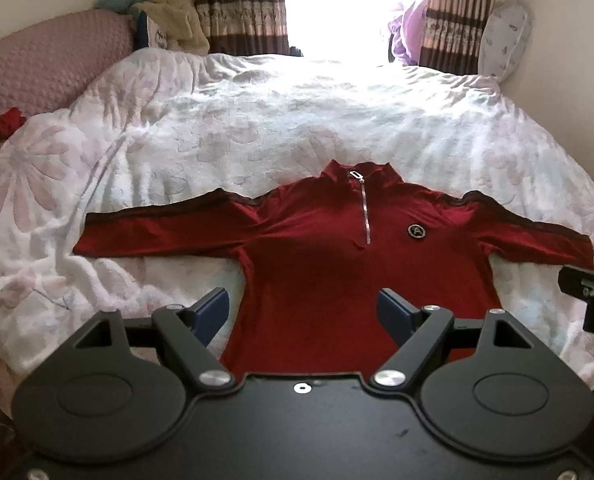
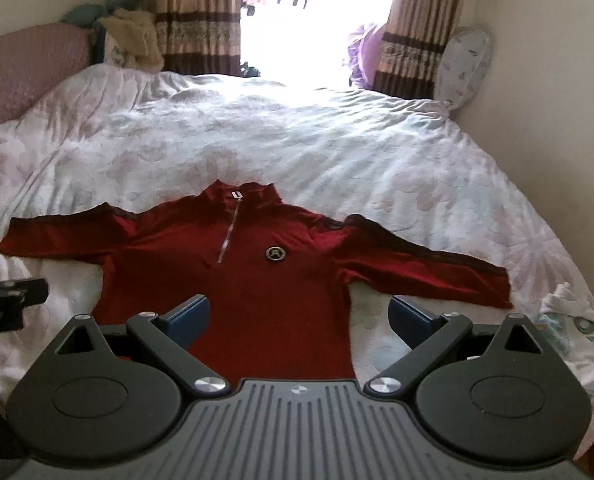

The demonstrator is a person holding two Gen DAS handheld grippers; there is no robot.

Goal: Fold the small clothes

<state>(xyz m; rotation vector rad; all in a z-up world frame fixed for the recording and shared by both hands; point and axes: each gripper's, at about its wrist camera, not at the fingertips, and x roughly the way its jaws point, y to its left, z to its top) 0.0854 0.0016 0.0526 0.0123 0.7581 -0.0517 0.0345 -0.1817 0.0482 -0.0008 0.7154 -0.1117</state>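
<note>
A small dark red zip-neck top (image 1: 317,248) (image 2: 265,280) lies flat, front up, on the floral bedspread (image 1: 257,128), sleeves spread out left and right, collar pointing away from me. It has a round badge (image 1: 416,231) on the chest and a short silver zip. My left gripper (image 1: 303,312) hovers open above the lower left part of the top, blue pads wide apart, holding nothing. My right gripper (image 2: 299,318) hovers open above the lower right edge of the top, also with nothing in it. The hem is hidden behind both grippers.
A pink padded headboard (image 1: 37,76) stands at the left, with another red cloth (image 1: 1,124) beside it. Striped curtains (image 1: 241,4) frame a bright window at the far end. A white printed garment (image 2: 569,320) lies at the bed's right edge. A wall runs along the right.
</note>
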